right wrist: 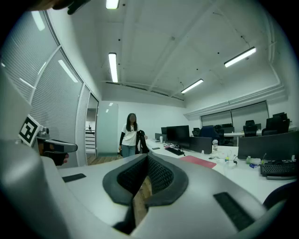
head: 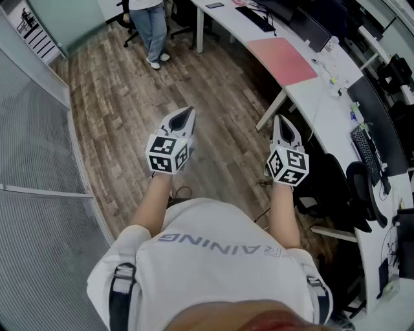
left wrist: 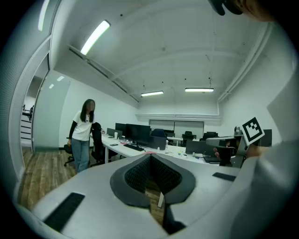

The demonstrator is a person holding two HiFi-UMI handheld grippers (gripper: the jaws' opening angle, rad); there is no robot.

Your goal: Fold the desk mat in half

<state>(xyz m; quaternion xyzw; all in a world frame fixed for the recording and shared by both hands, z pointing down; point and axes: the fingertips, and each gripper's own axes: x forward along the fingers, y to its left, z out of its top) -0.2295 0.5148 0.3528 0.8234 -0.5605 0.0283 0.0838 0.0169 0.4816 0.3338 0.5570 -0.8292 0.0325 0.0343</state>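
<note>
Two handheld grippers hang level over the wooden floor (head: 123,103) of an open-plan office, held out by a wearer in a white T-shirt (head: 213,265) at the bottom of the head view; the left gripper (head: 185,116), centre left in that view, has its jaws pressed together with nothing between them; the right gripper (head: 283,124), centre right, is likewise closed and empty, with only floor showing through the thin slit between its pads in its own view. The pink desk mat (head: 283,59) lies flat and unfolded on the white desk (head: 323,106) in the upper right of the head view, well apart from both grippers; a black keyboard (head: 257,18) sits beyond it near the top edge. A second person (head: 150,26) in jeans stands at top centre, near the desk's far end.
</note>
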